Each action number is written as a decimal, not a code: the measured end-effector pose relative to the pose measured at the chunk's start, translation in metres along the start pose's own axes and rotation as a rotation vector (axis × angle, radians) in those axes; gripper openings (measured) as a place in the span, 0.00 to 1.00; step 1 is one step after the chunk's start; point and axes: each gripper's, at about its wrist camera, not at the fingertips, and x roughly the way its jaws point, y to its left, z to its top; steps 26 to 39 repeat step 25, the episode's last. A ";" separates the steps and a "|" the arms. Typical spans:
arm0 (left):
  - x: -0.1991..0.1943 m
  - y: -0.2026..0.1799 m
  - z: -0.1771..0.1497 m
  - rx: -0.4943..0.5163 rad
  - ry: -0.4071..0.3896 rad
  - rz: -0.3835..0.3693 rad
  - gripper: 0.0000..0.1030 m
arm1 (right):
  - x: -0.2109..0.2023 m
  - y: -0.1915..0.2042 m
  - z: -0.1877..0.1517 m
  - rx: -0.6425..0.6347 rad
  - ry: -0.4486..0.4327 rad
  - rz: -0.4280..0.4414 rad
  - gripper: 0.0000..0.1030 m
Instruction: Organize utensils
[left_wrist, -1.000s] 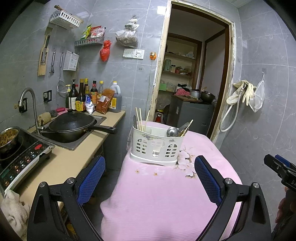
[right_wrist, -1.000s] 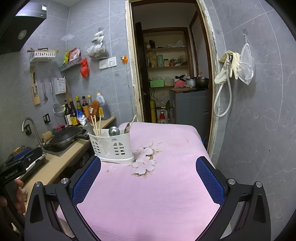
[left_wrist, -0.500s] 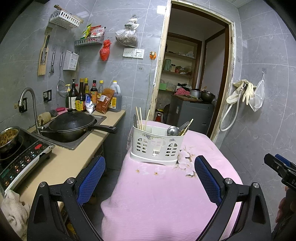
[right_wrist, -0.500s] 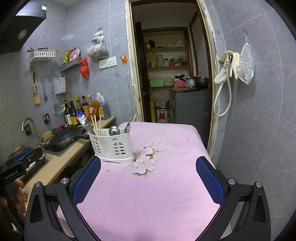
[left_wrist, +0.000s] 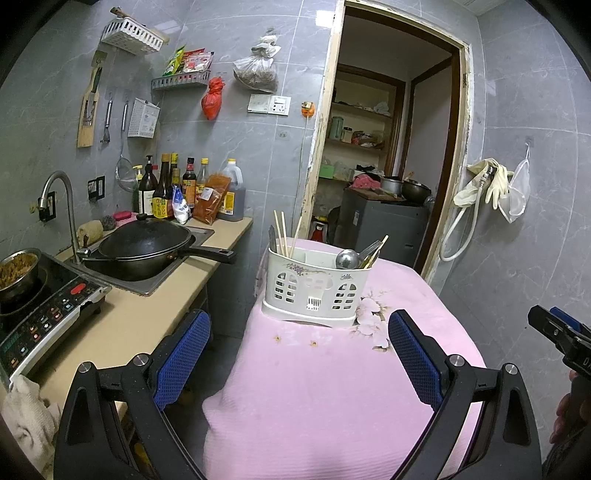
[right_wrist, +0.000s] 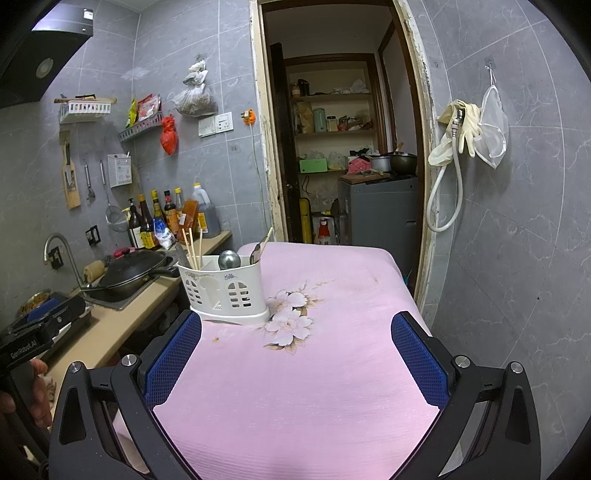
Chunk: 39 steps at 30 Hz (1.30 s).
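A white plastic utensil holder (left_wrist: 316, 286) stands on the pink cloth-covered table (left_wrist: 332, 387); it also shows in the right wrist view (right_wrist: 225, 290). Chopsticks (left_wrist: 282, 234) stand in its left compartment. A metal ladle (left_wrist: 346, 258), a fork and more chopsticks stand in its right one. My left gripper (left_wrist: 299, 352) is open and empty, held back from the holder above the table's near edge. My right gripper (right_wrist: 295, 354) is open and empty over the pink cloth (right_wrist: 314, 369), to the right of the holder.
A counter (left_wrist: 122, 325) on the left carries an induction cooker (left_wrist: 44, 306), a sink with a black wok (left_wrist: 147, 247) and several bottles (left_wrist: 177, 188). An open doorway (left_wrist: 384, 166) lies behind the table. A hose and gloves (left_wrist: 480, 184) hang on the right wall.
The left wrist view has drifted very slightly; the holder sits a touch higher in it. Both grippers stay open and empty.
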 end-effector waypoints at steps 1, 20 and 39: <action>0.000 0.000 0.000 -0.001 -0.001 -0.002 0.92 | 0.000 0.001 0.000 -0.001 0.000 0.000 1.00; 0.006 -0.002 0.002 0.017 0.020 0.044 0.92 | -0.001 0.006 -0.003 -0.002 0.005 0.000 1.00; 0.009 -0.006 0.002 0.025 0.028 0.046 0.92 | 0.002 0.006 -0.006 0.002 0.012 -0.002 1.00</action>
